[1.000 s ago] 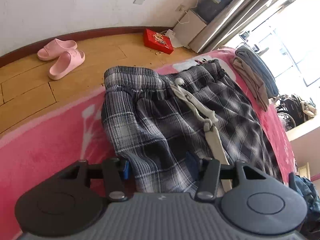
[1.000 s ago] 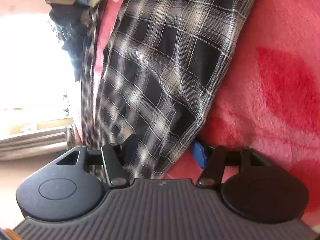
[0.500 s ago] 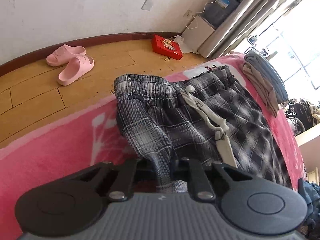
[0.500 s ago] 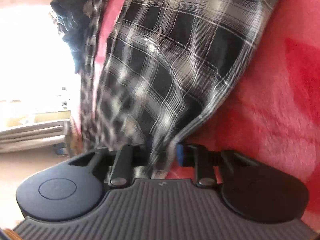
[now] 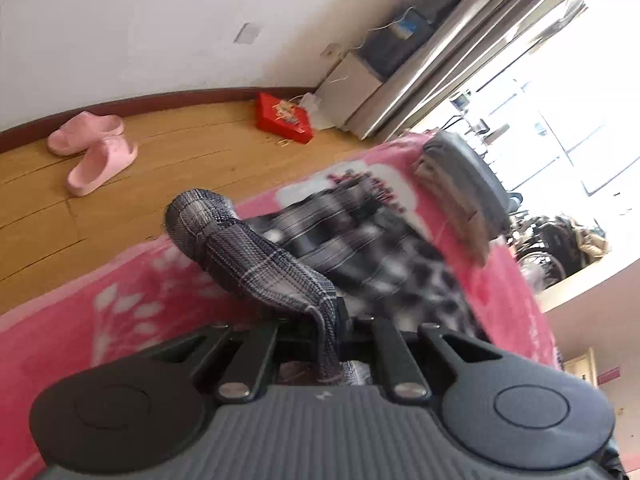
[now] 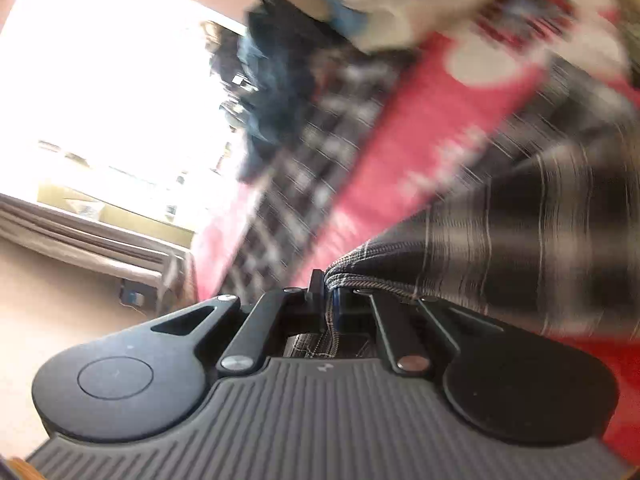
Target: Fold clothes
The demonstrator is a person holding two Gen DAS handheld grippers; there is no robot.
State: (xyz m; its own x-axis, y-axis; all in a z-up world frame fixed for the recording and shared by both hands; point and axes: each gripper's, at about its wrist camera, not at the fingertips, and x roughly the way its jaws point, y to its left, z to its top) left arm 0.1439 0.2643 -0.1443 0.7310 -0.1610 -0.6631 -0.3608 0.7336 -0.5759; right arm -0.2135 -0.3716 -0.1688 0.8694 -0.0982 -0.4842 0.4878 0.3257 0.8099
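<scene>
Left claw (image 5: pixel 332 328) pinching a bunched edge of the plaid shorts (image 5: pixel 256 256), its jaws having just closed on the cloth; the fabric rises off the pink blanket (image 5: pixel 80 332) on the bed. Right claw (image 6: pixel 326 300) likewise pressed onto a hem of the same shorts (image 6: pixel 540 232) (view blurred). A folded stack of clothes (image 5: pixel 460 176) lies near the bed's far edge; pink slippers (image 5: pixel 94 152) on the floor.

1. Plaid shorts (image 5: pixel 256 264): dark grey and black check with thin white lines.
2. Blanket (image 5: pixel 80 332): pink, with white motifs at 9 o'clock.
3. Slippers (image 5: pixel 94 152): pale pink, at 10 o'clock.
4. Box (image 5: pixel 284 118): red, at 12 o'clock.
5. Floor (image 5: pixel 36 216): honey-coloured wood planks.
6. Folded stack (image 5: pixel 460 184): grey over beige, at 2 o'clock.
</scene>
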